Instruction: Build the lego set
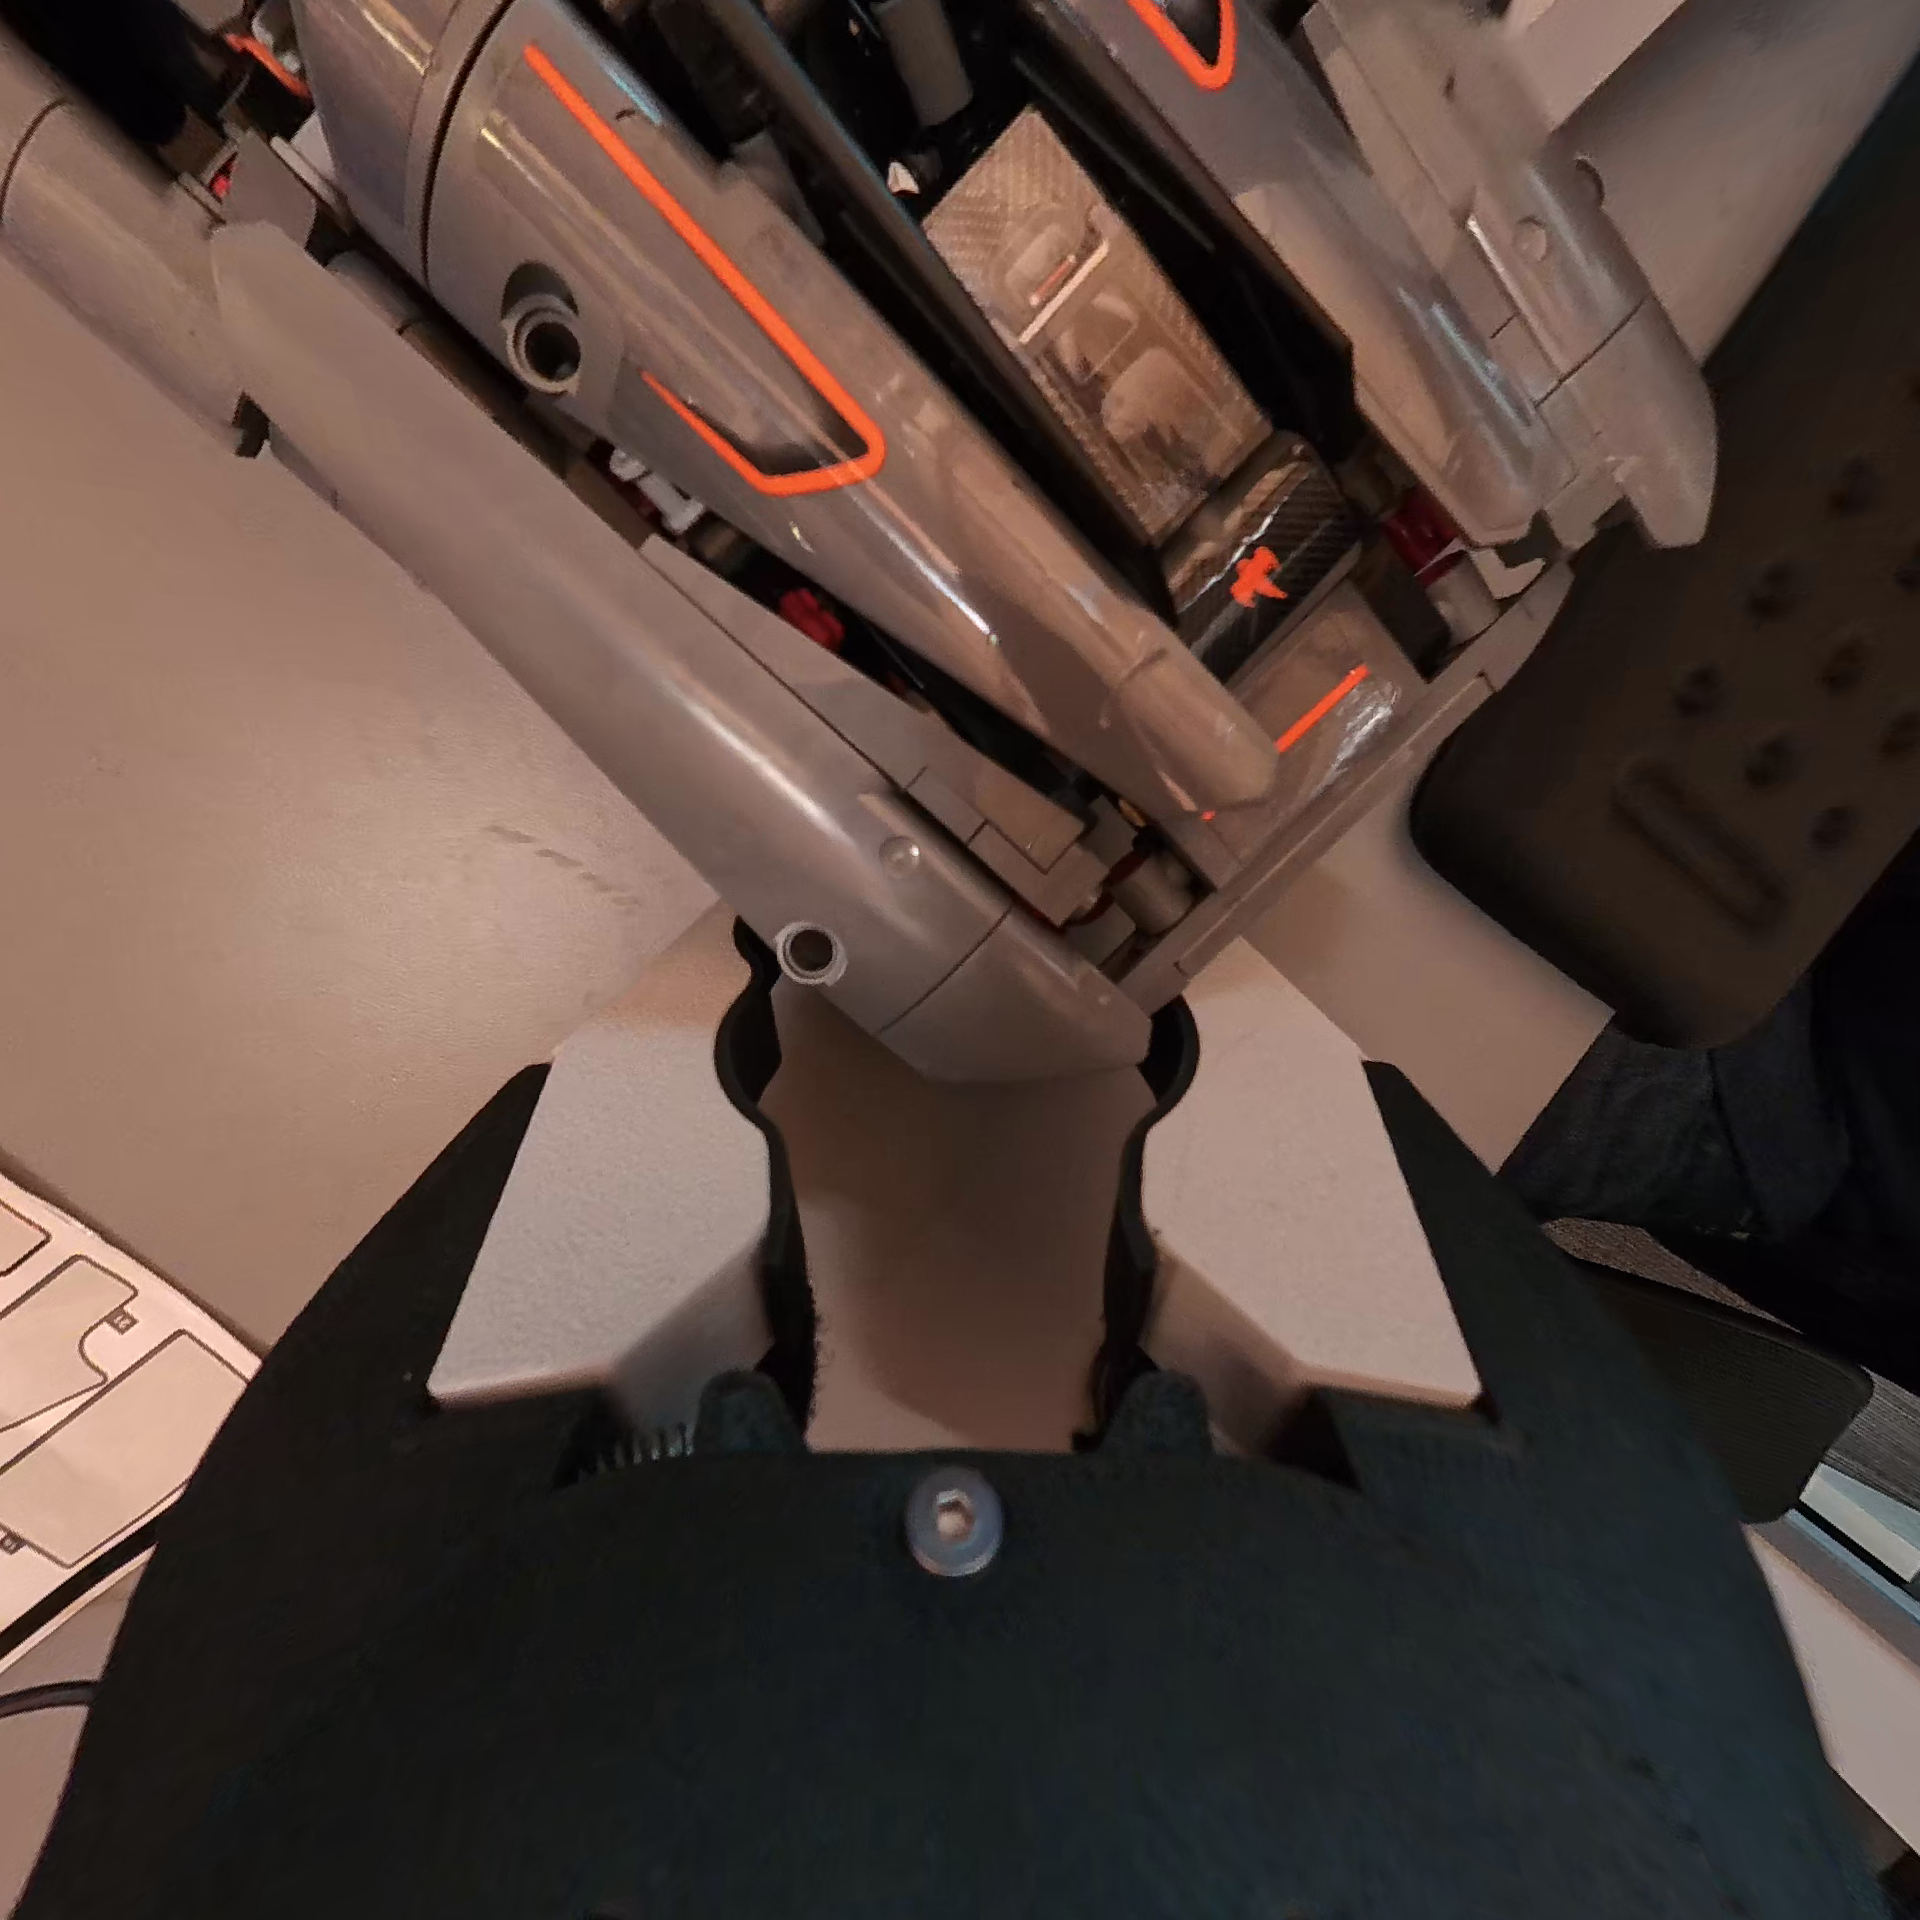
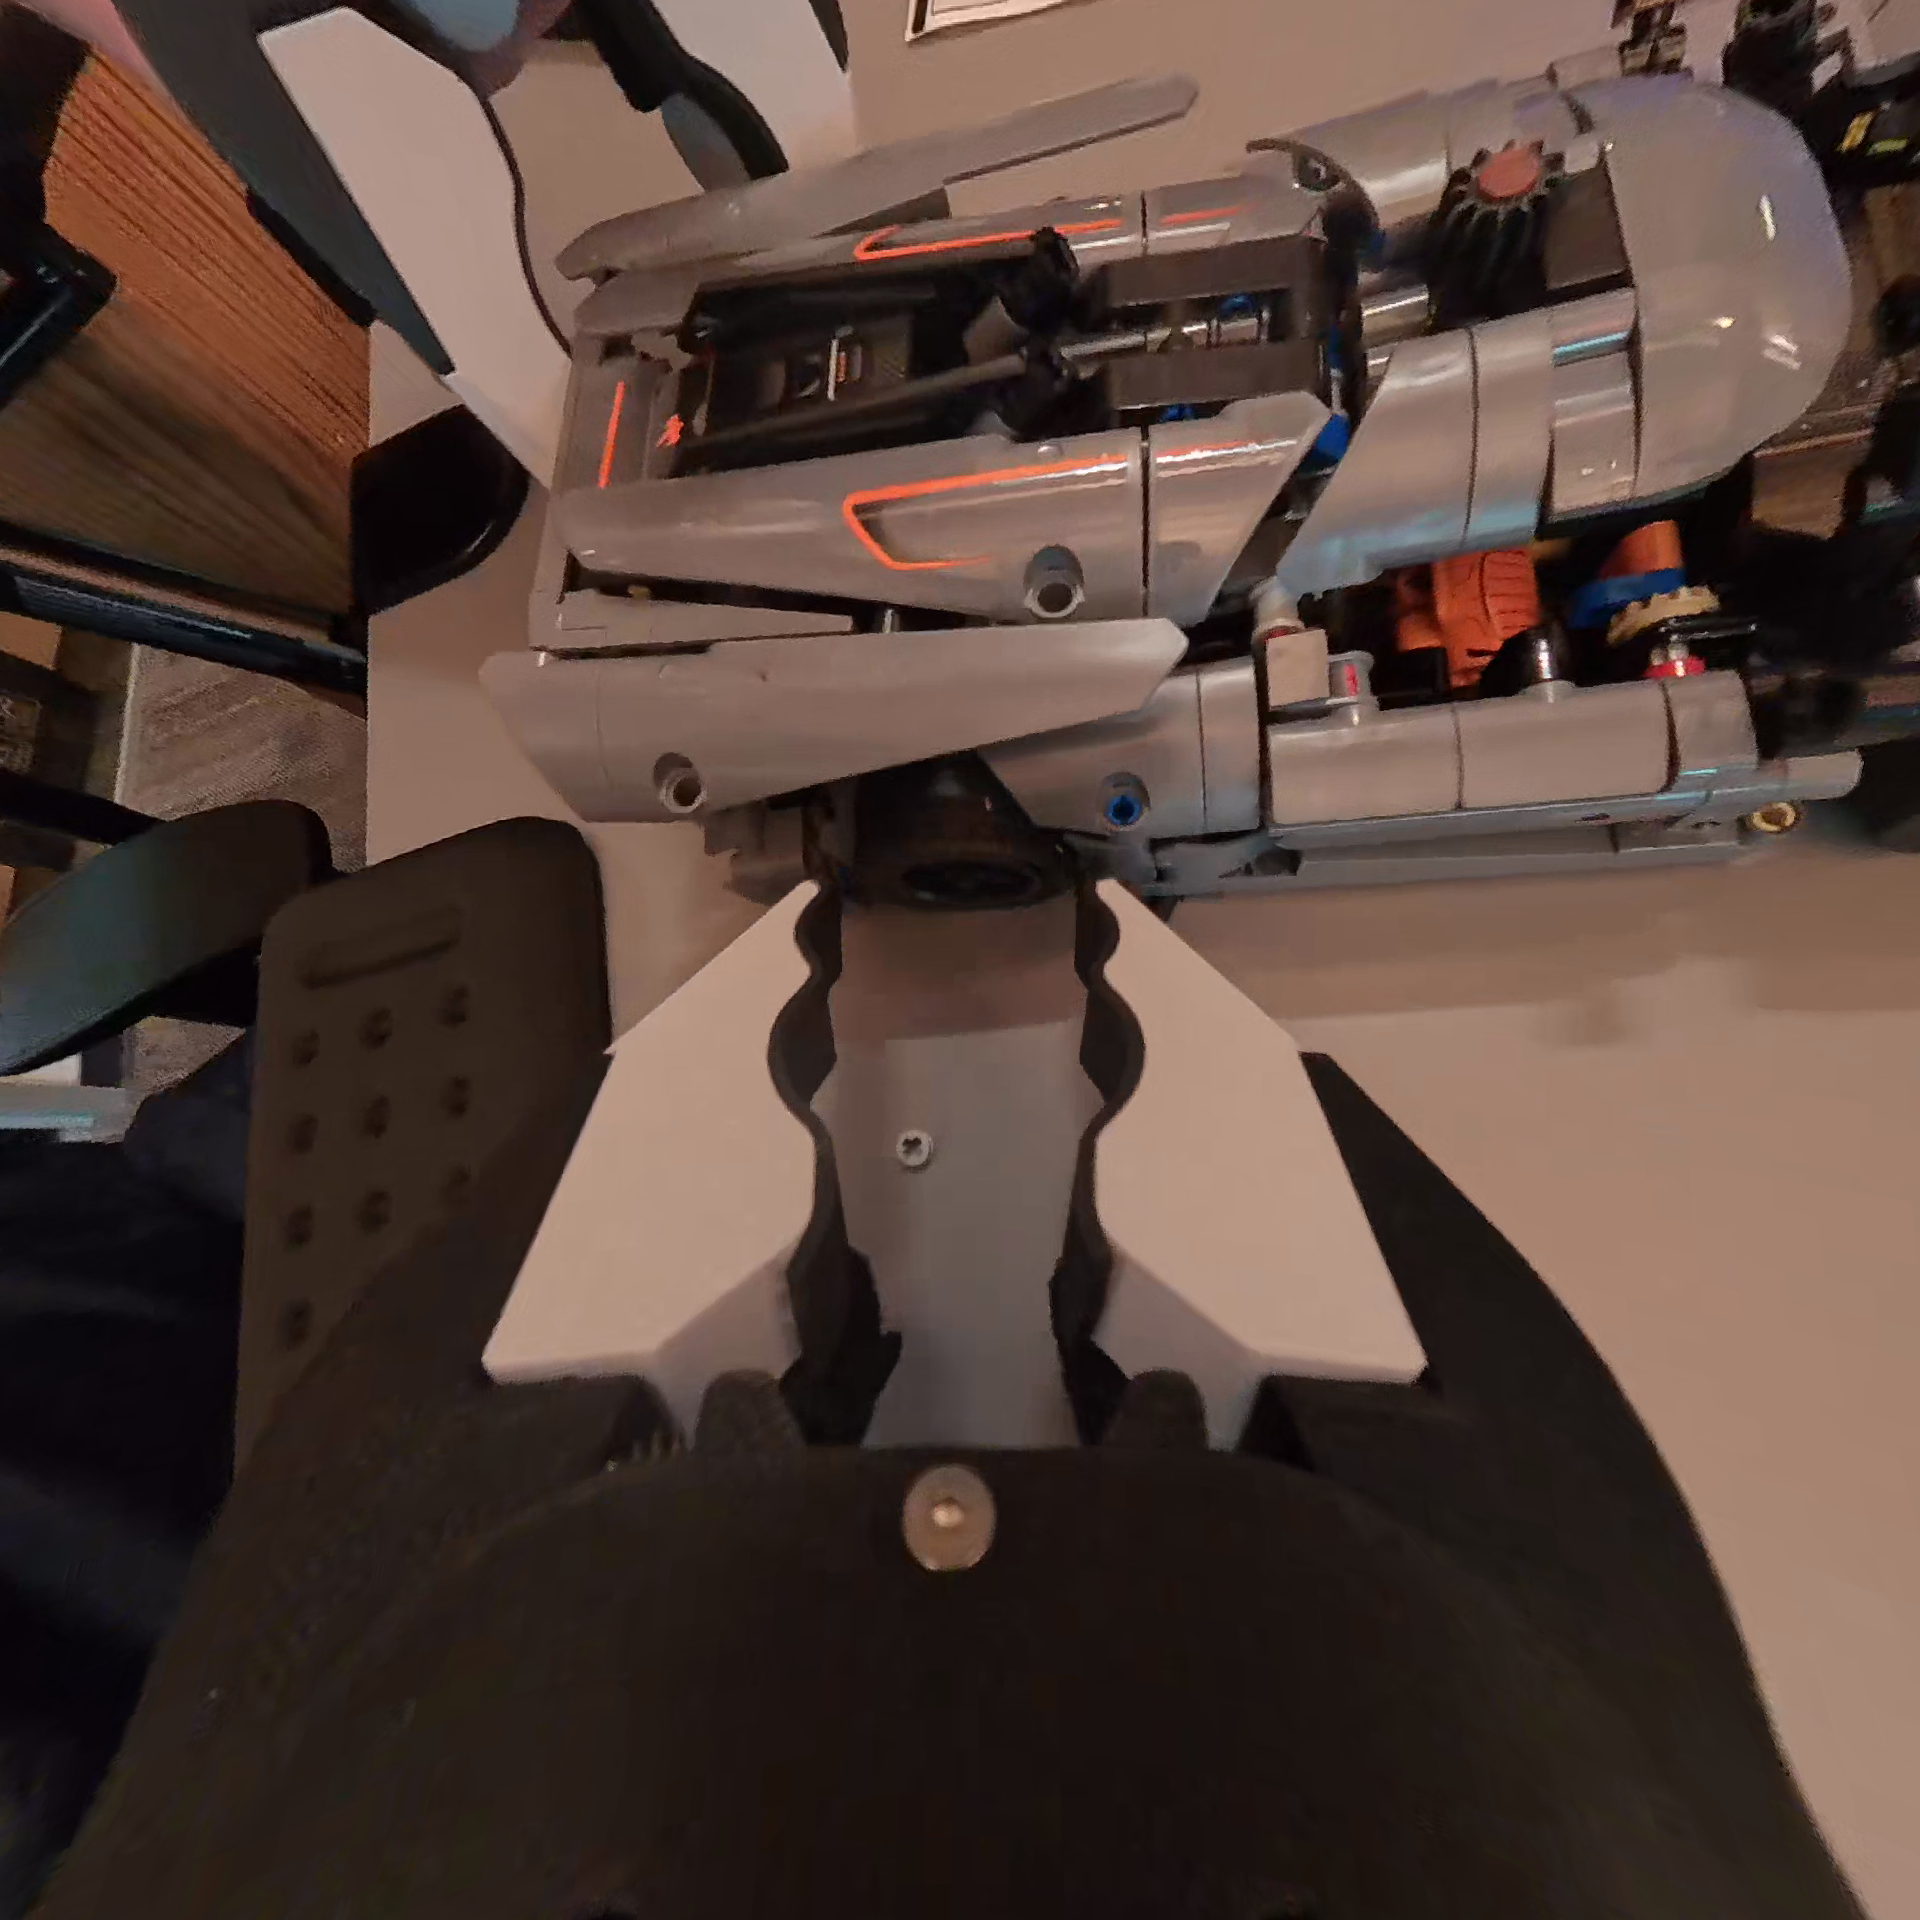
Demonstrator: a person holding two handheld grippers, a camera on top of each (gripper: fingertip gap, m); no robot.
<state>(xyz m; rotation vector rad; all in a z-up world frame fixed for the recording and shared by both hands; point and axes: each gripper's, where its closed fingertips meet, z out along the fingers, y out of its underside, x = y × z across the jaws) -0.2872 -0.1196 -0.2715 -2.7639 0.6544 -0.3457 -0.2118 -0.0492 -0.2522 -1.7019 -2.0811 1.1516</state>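
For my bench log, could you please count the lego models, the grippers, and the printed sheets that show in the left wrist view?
Lego model: 1
Grippers: 2, the left gripper and the right gripper
Printed sheet: 1
Total: 4

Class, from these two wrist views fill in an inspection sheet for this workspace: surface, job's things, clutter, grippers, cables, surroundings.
Surface: pale table, bare near the model.
Job's things: grey Lego car model with orange lines, lying on the table.
Clutter: printed sheet at the table edge.
Grippers: left hand-held gripper closed on the model's grey end; right hand-held gripper closed on a black round part under the model.
Cables: black cable behind the model.
Surroundings: black chair beside the table; wooden panel.
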